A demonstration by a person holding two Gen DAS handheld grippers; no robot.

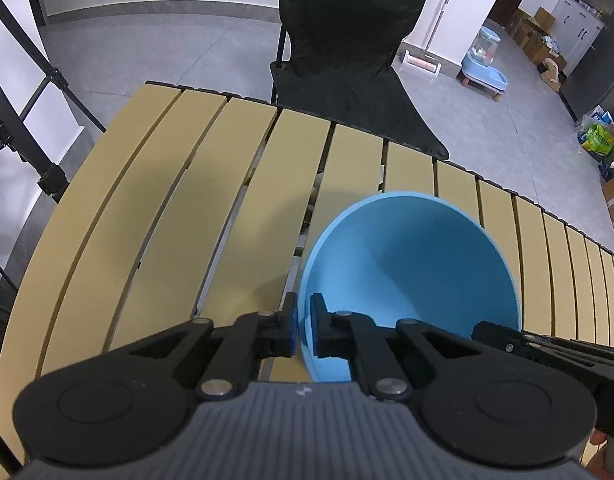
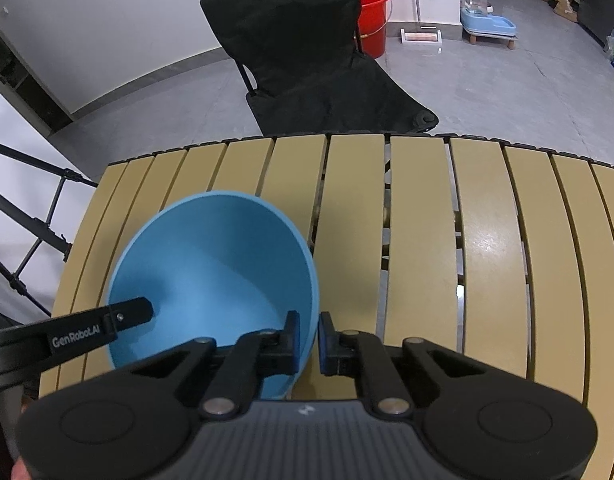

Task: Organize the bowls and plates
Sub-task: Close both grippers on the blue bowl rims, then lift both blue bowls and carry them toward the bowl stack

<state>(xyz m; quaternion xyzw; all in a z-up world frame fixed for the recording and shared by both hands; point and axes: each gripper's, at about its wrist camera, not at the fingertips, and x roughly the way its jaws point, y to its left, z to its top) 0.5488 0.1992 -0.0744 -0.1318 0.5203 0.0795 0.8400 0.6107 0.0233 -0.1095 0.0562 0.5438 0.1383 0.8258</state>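
Observation:
A light blue bowl (image 1: 419, 264) is held over the tan slatted table (image 1: 187, 208), tilted. My left gripper (image 1: 303, 326) is shut on the bowl's left rim, one finger outside and one inside. My right gripper (image 2: 307, 342) is shut on the bowl's (image 2: 215, 264) right rim in the same way. Each gripper's fingers show in the other view: the right one at the bowl's right edge (image 1: 507, 338), the left one reaching into the bowl (image 2: 127, 314). No plates are in view.
A black folding chair (image 1: 347, 52) stands just beyond the table's far edge (image 2: 347, 138). A black metal rack (image 1: 23, 120) is to the left. A red bucket (image 2: 373, 20), a blue pet feeder (image 2: 483, 12) and boxes stand on the floor further back.

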